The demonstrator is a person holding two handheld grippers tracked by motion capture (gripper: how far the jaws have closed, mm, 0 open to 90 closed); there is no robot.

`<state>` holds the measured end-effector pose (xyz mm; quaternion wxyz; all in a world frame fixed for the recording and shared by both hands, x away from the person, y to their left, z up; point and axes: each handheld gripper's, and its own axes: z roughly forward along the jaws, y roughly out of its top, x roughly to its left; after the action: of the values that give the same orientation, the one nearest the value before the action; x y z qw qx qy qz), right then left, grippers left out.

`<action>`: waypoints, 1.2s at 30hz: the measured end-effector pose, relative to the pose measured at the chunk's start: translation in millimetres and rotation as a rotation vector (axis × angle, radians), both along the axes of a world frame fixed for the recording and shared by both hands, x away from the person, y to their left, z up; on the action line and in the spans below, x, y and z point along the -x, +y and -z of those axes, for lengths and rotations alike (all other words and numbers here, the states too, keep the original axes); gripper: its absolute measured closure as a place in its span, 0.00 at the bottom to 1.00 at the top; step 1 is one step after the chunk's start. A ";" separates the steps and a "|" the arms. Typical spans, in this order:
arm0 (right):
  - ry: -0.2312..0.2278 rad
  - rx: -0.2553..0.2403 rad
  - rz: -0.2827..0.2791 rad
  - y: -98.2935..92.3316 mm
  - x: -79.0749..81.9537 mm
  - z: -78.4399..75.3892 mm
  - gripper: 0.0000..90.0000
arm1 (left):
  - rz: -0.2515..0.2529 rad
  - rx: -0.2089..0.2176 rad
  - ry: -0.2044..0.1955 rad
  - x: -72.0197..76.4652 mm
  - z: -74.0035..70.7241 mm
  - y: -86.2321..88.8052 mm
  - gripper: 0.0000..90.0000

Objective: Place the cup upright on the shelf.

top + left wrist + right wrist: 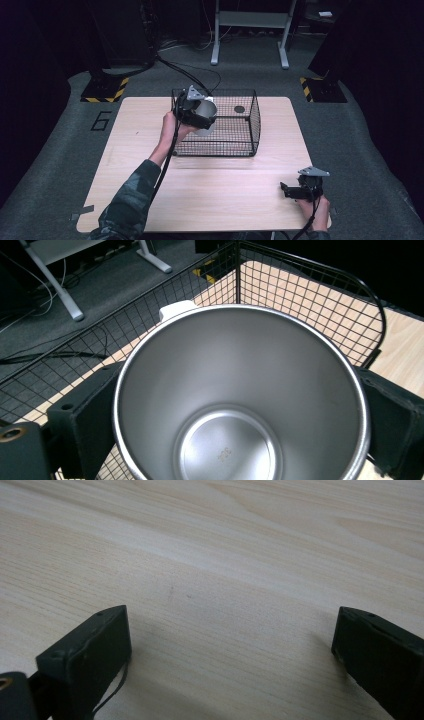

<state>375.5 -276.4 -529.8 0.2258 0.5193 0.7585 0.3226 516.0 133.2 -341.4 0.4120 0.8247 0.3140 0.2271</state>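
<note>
A steel cup [240, 390] with a white handle tab sits between the jaws of my left gripper [200, 116], which is shut on its sides. The cup [206, 111] hangs over the left part of the black wire basket [239, 142], its open mouth facing the camera in the left gripper view. Its inside is bare. My right gripper [289, 190] rests low at the table's near right corner, jaws wide open with bare wood between them, and its fingers [90, 650] stand far apart in the right gripper view.
The basket's wire wall [310, 305] surrounds the cup, with a small dark round thing [239, 109] on its floor. The wooden table [210, 195] lies on grey carpet. A white desk frame [250, 30] and yellow-black striped bases [105, 90] stand behind.
</note>
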 end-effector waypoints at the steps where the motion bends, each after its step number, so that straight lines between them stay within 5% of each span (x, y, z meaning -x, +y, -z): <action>1: 0.000 0.000 0.000 0.0 0.0 0.0 0.02 | -0.001 0.003 0.003 -1.2 0.6 -0.9 0.07; 36: 0.003 -0.008 0.004 0.7 0.5 -0.2 0.03 | -0.026 -0.048 0.132 -51.7 44.8 -31.3 0.07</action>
<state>375.0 -275.8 -529.7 0.2232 0.5220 0.7567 0.3242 567.7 101.9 -386.2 0.3677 0.8433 0.3457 0.1849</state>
